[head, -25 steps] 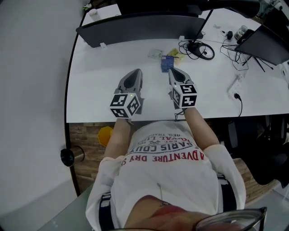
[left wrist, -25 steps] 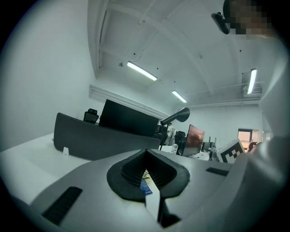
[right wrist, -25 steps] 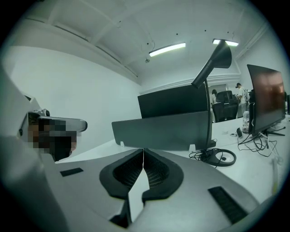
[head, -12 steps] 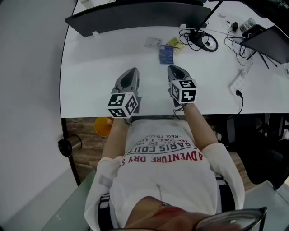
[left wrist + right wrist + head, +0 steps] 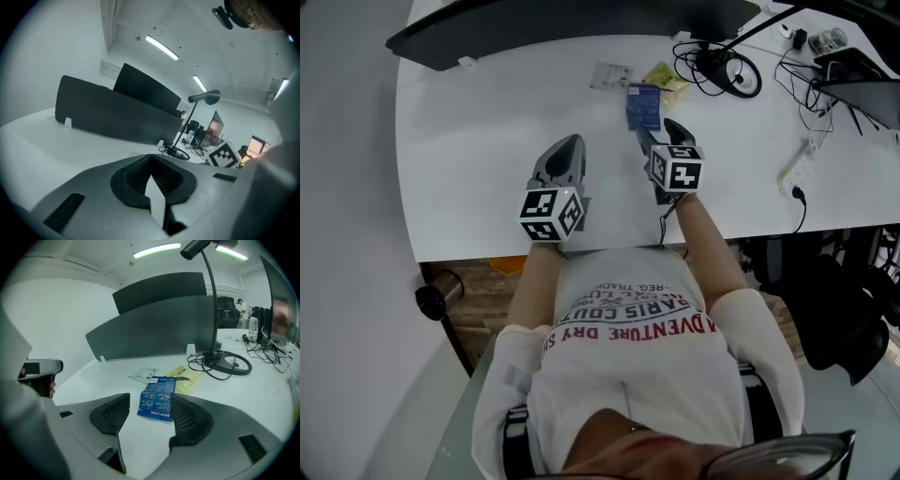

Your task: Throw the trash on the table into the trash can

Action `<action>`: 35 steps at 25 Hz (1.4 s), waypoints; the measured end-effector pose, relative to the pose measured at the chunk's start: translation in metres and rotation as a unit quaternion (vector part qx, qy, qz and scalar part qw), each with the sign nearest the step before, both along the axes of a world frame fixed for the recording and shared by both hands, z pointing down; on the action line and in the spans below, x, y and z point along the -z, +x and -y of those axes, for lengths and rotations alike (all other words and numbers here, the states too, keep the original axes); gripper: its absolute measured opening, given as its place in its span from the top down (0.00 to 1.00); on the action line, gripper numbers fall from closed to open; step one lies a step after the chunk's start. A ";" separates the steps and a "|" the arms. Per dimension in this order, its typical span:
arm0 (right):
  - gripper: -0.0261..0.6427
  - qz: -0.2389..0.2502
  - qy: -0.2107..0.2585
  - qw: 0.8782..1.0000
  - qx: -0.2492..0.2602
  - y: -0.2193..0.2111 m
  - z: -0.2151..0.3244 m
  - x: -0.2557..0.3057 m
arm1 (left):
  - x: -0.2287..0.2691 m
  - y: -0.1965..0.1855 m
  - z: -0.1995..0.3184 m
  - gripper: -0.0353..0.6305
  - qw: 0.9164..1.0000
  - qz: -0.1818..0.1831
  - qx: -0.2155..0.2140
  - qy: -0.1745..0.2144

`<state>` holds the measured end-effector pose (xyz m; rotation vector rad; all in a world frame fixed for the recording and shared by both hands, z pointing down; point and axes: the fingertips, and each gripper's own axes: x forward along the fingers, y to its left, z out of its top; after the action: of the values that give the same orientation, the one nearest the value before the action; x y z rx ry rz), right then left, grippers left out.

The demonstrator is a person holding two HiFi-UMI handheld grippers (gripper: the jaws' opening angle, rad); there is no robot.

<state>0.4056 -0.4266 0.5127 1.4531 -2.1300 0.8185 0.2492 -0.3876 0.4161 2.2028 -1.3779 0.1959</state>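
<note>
Three bits of trash lie on the white table (image 5: 478, 141): a blue packet (image 5: 644, 105), a yellow packet (image 5: 664, 77) and a pale wrapper (image 5: 610, 75). My right gripper (image 5: 661, 131) hovers just short of the blue packet (image 5: 158, 399). Its jaws have just been opening and stand open, with the packet's near end showing in the gap (image 5: 150, 401), untouched. To its left, my left gripper (image 5: 570, 142) is shut and empty (image 5: 151, 161) above bare tabletop. An orange-yellow thing (image 5: 508, 265), perhaps the trash can, peeks out under the table's near edge.
A dark screen panel (image 5: 562, 23) runs along the table's far side. A lamp base with coiled cables (image 5: 727, 70) sits right of the trash, and a power strip (image 5: 802, 169) lies further right. A black chair (image 5: 834, 319) stands on the floor at the right.
Both grippers have moved forward and down over the table. The right jaws, shut before, now stand open close to the blue packet.
</note>
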 end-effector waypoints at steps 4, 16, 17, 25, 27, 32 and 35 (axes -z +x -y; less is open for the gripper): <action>0.57 -0.022 -0.037 0.999 -0.016 0.004 0.028 -0.034 | -0.022 -0.001 0.026 0.91 1.000 0.002 -0.008 -0.024; 0.78 -0.042 -0.076 0.996 -0.027 0.015 0.041 -0.070 | -0.054 -0.003 0.043 0.91 0.998 0.005 -0.020 -0.059; 0.80 -0.028 -0.077 0.996 -0.025 0.014 0.040 -0.069 | -0.052 -0.004 0.041 0.91 0.998 0.004 -0.018 -0.057; 0.92 0.034 -0.040 0.998 -0.020 0.003 0.012 -0.020 | -0.028 -0.018 -0.009 0.91 0.999 -0.006 0.016 -0.034; 0.92 0.055 -0.028 0.998 -0.010 -0.006 0.000 -0.002 | -0.021 -0.024 -0.027 0.91 0.999 -0.011 0.035 -0.026; 0.92 0.080 0.000 0.995 0.057 -0.052 -0.033 0.036 | -0.006 -0.048 -0.076 0.91 0.995 -0.009 0.094 -0.006; 0.92 0.080 0.011 0.989 0.122 -0.099 -0.058 0.051 | 0.001 -0.077 -0.106 0.91 0.990 -0.005 0.138 0.000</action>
<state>0.3064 -0.3682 0.4612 1.1392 -2.3847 0.8433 0.1724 -0.2813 0.4152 1.9827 -1.6562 0.0853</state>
